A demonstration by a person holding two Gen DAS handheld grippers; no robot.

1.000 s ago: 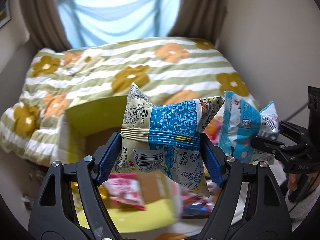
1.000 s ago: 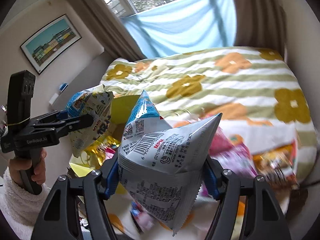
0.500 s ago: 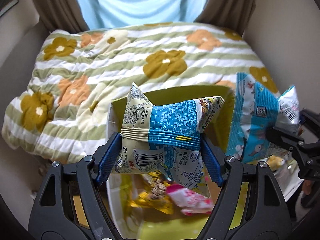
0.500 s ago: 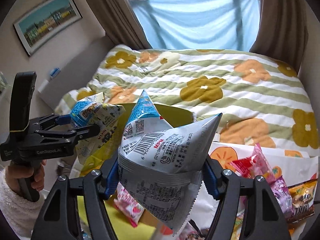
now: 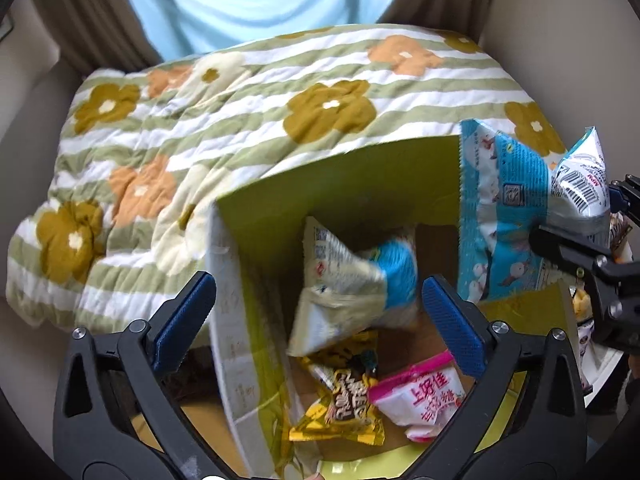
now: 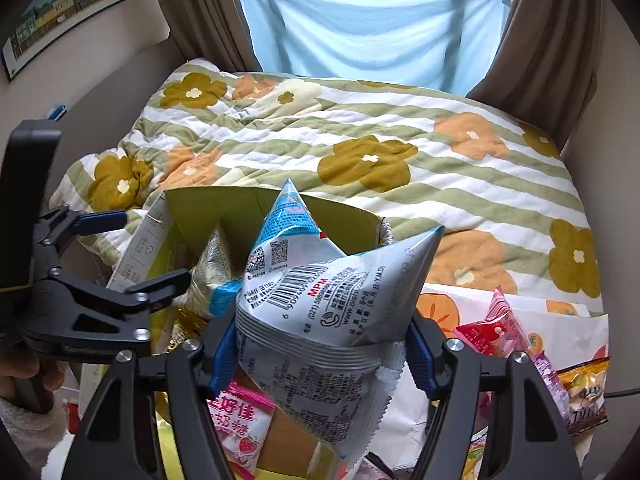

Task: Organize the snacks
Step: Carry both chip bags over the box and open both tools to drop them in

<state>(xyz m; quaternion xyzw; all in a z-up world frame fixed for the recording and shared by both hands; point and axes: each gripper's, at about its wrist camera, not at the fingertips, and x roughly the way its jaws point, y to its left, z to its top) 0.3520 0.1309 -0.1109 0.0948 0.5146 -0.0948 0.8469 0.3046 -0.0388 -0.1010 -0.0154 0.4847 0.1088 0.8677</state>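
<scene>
Crinkly foil packet (image 5: pixel 352 284) drops from opening left gripper (image 5: pixel 316 312); right gripper (image 6: pixel 320 348) pinches glossy pouch (image 6: pixel 332 312).

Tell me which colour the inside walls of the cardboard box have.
Yellow-green inside walls on the cardboard box, with a plain brown floor; the left wrist view shows it best.

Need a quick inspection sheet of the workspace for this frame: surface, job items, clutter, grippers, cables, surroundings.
Surface: flowered striped quilt on a bed; no bare table seen.
Job's things: open green cardboard box holding a yellow packet and a pink packet; a blue-and-cream bag, blurred, is dropping into it.
Clutter: loose snack packets on white paper beside the box.
Grippers: left gripper jaws opening, pads clear of the bag; right gripper clamped on a silver-blue bag at the box.
Cables: thin dark cord at right edge.
Surroundings: brown curtains, blue sheet over window, framed picture.
</scene>
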